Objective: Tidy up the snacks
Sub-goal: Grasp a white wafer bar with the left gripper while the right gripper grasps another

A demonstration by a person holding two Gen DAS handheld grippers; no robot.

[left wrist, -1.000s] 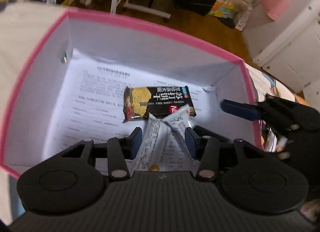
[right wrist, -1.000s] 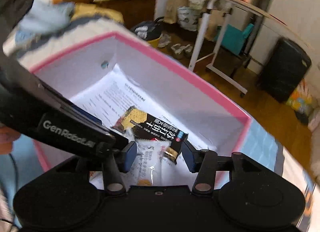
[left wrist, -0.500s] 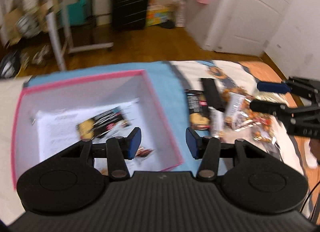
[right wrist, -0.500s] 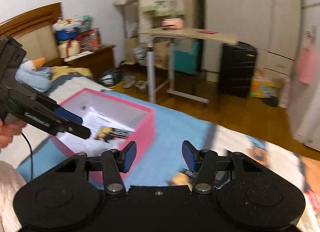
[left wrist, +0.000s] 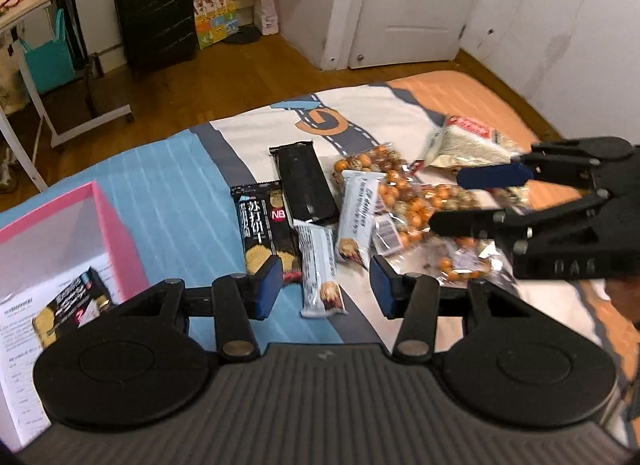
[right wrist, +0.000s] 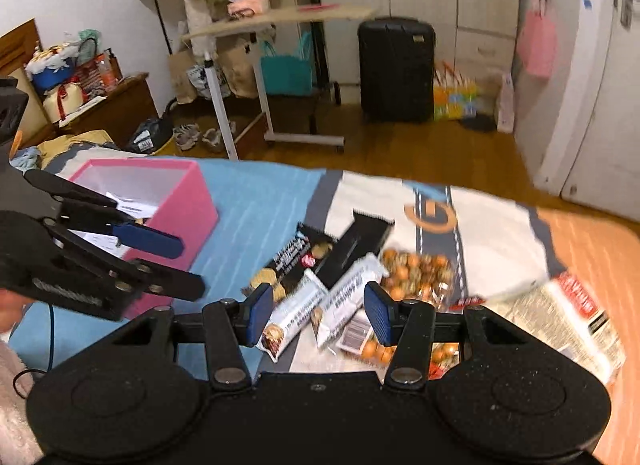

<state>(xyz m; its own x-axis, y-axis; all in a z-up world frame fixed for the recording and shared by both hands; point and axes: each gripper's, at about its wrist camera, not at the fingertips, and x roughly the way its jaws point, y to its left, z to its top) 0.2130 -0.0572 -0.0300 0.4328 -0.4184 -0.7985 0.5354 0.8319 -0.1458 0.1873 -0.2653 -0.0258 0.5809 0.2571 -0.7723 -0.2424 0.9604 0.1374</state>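
Several snacks lie loose on the bedspread: a black cracker pack (left wrist: 266,229), a black bar (left wrist: 306,185), two white bars (left wrist: 320,265) (left wrist: 358,217), a bag of coated peanuts (left wrist: 412,193) and a white-and-red bag (left wrist: 464,141). The pink box (left wrist: 116,233) stands at the left with another cracker pack (left wrist: 68,305) inside on printed paper. My left gripper (left wrist: 325,289) hovers open above the nearer white bar, with nothing held. My right gripper (right wrist: 319,313) is open over the white bars (right wrist: 300,313) and holds nothing. It also shows at the right of the left wrist view, above the peanuts.
The bed's far edge drops to a wooden floor (left wrist: 240,65). Beyond stand a rolling desk (right wrist: 280,17), a black suitcase (left wrist: 154,13), a teal bag (right wrist: 286,73) and a white door (left wrist: 412,5). Bare blue bedspread (left wrist: 180,193) lies between box and snacks.
Both grippers swung from over the pink box rightwards to above the snack pile. The white packets seen at their jaws inside the box are no longer between them.
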